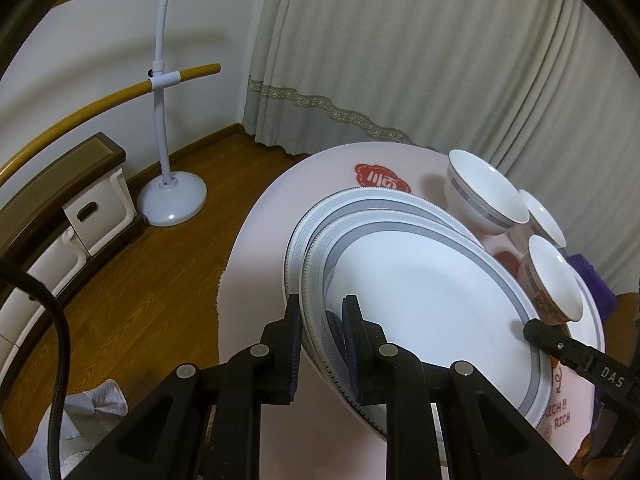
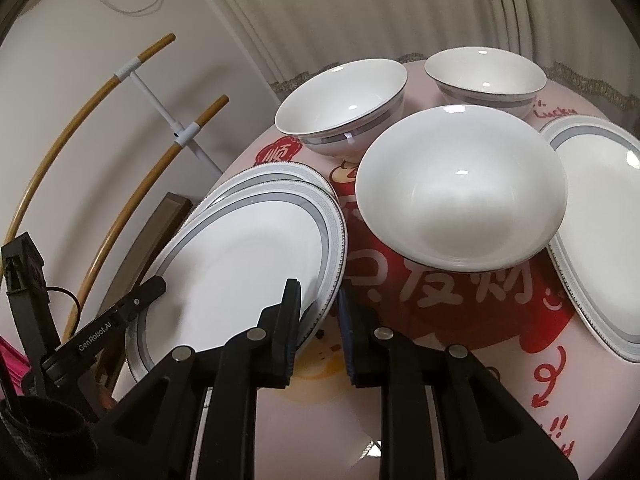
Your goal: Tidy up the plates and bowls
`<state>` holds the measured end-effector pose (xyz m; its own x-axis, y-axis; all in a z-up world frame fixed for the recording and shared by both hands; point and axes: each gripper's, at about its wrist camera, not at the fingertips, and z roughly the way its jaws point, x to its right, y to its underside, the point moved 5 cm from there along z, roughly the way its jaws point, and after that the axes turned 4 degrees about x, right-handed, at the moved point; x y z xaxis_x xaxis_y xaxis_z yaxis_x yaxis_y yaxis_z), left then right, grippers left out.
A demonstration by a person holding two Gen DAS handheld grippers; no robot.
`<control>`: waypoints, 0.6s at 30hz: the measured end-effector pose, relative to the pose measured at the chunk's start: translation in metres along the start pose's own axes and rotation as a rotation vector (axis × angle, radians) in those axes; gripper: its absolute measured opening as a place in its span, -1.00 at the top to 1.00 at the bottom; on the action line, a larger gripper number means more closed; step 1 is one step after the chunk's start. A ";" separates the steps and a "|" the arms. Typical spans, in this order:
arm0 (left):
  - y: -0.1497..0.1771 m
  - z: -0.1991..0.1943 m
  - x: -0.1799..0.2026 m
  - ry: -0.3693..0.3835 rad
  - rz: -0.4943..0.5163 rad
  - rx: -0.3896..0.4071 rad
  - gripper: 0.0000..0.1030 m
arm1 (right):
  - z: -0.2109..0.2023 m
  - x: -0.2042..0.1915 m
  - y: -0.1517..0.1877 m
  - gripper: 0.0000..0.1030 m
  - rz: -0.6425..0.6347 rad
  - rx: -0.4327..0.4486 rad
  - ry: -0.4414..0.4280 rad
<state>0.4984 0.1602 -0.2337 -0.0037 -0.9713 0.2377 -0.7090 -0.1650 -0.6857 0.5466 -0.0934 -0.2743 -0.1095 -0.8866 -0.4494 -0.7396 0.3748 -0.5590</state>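
Observation:
Two white plates with grey patterned rims lie stacked at the table's left. The upper plate (image 1: pixel 420 300) (image 2: pixel 248 256) sits tilted over the lower plate (image 1: pixel 320 216) (image 2: pixel 272 172). My left gripper (image 1: pixel 323 340) is shut on the upper plate's near rim. At the plate's opposite edge, my right gripper (image 2: pixel 318 320) is shut on the rim too. A third such plate (image 2: pixel 600 220) lies at the right. Three white bowls stand upright: a near bowl (image 2: pixel 460 200) (image 1: pixel 556 280) and two grey-banded bowls (image 2: pixel 340 108) (image 2: pixel 484 76) behind.
The round table (image 1: pixel 256 280) carries a pink cloth with red prints. Left of it are a wooden floor, a white pole stand (image 1: pixel 160 100) and a drawer unit (image 1: pixel 92 216). A curtain (image 1: pixel 400 60) hangs behind, and a purple cloth (image 1: pixel 588 276) lies past the bowls.

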 end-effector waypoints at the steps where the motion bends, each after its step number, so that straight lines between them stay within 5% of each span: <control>1: -0.001 0.001 0.001 0.000 -0.001 -0.001 0.69 | -0.002 0.001 0.001 0.60 0.002 -0.002 0.001; 18: 0.003 -0.007 0.005 -0.017 0.020 -0.003 0.67 | -0.018 0.000 0.010 0.59 -0.009 0.000 -0.042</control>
<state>0.4912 0.1558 -0.2300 -0.0065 -0.9772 0.2123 -0.7108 -0.1448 -0.6883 0.5274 -0.0950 -0.2671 -0.0747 -0.8776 -0.4735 -0.7401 0.3671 -0.5635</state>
